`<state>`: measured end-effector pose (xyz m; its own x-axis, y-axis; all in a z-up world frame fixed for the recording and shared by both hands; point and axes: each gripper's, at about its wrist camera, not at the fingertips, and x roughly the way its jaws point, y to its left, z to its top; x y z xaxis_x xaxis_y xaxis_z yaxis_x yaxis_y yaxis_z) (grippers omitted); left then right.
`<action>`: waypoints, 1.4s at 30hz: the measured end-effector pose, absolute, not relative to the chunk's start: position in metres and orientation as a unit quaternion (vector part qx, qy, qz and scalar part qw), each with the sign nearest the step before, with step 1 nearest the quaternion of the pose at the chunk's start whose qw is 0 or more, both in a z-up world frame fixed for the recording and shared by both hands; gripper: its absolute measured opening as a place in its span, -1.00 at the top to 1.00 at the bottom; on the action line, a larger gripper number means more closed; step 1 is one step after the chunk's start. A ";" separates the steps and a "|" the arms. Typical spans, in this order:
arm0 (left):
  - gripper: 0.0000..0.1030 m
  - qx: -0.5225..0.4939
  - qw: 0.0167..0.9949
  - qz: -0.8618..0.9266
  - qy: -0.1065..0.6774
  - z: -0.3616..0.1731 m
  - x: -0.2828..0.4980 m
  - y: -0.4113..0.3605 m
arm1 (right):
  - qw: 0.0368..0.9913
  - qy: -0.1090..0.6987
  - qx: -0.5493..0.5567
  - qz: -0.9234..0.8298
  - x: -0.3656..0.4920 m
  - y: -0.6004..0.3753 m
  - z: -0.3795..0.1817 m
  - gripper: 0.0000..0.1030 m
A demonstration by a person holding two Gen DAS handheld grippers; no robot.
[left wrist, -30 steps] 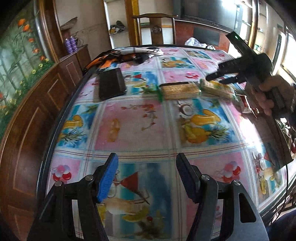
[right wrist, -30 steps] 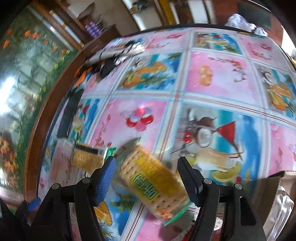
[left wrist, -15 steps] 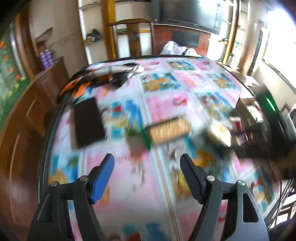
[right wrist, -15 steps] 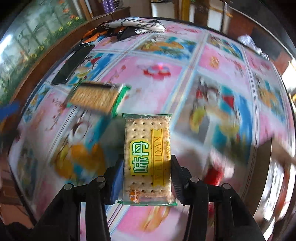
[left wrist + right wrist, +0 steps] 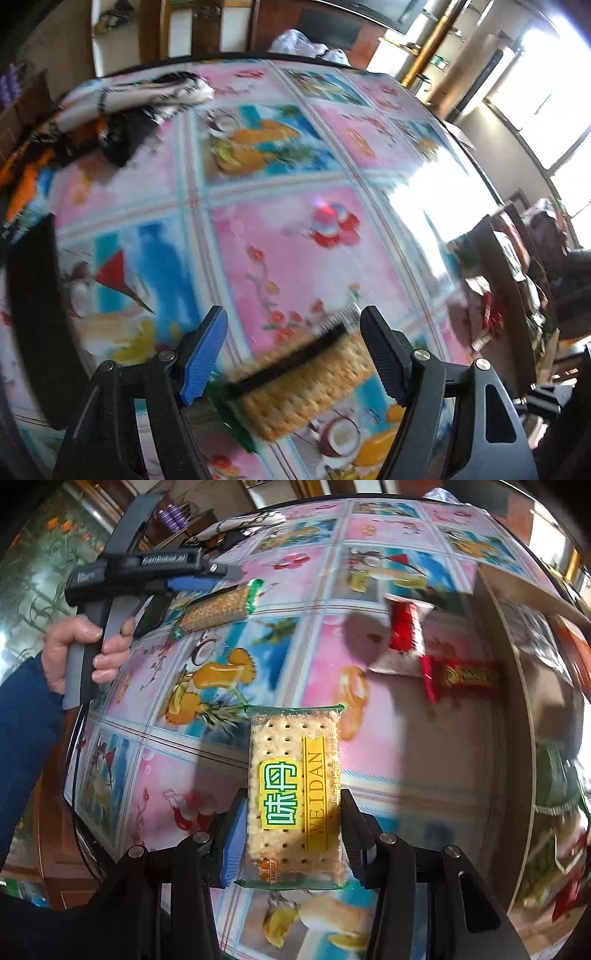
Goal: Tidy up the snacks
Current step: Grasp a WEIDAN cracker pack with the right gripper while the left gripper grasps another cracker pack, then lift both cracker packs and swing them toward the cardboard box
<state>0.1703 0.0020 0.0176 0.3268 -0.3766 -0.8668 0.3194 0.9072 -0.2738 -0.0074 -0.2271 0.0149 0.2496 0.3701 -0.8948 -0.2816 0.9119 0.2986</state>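
My right gripper (image 5: 293, 827) is shut on a cracker pack with green and yellow print (image 5: 293, 797), held above the table. My left gripper (image 5: 295, 354) is open, its jaws on either side of a second green-edged cracker pack (image 5: 303, 384) lying on the table. That pack (image 5: 218, 605) and the left gripper (image 5: 173, 572) also show at upper left in the right wrist view. Red snack packs (image 5: 402, 627) (image 5: 461, 675) lie near a cardboard box (image 5: 517, 635) at the right.
The table carries a glossy fruit-print cloth (image 5: 295, 240). A black flat object (image 5: 33, 295) lies at its left edge. A heap of clothing (image 5: 110, 110) sits at the far end. The box with packets (image 5: 517, 266) stands at the right edge.
My left gripper has moved forward over the table and now straddles the second cracker pack. My right gripper has swung right toward the box, still holding its pack.
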 end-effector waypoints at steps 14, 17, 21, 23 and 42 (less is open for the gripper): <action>-0.43 0.046 0.811 -0.209 0.544 0.010 0.110 -0.058 | 0.794 0.575 0.061 0.187 -0.013 -0.245 0.015 0.02; -0.26 0.070 0.824 -0.154 0.541 0.008 0.115 -0.067 | 0.795 0.574 0.060 0.185 -0.012 -0.243 0.014 0.02; 0.12 0.068 0.834 -0.124 0.533 0.012 0.103 -0.061 | 0.797 0.573 0.061 0.184 -0.011 -0.242 0.013 0.02; 0.12 0.061 0.839 -0.111 0.530 0.012 0.089 -0.057 | 0.797 0.572 0.060 0.183 -0.010 -0.242 0.014 0.02; 0.12 -0.004 0.864 -0.063 0.500 0.036 -0.023 -0.045 | 0.804 0.546 0.014 0.235 -0.007 -0.213 0.034 0.02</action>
<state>-0.0227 -0.0448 0.0360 0.4920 -0.1128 -0.8633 0.1051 0.9920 -0.0697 -0.0073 -0.2130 0.0335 0.2937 0.3924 -0.8716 -0.3628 0.8894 0.2782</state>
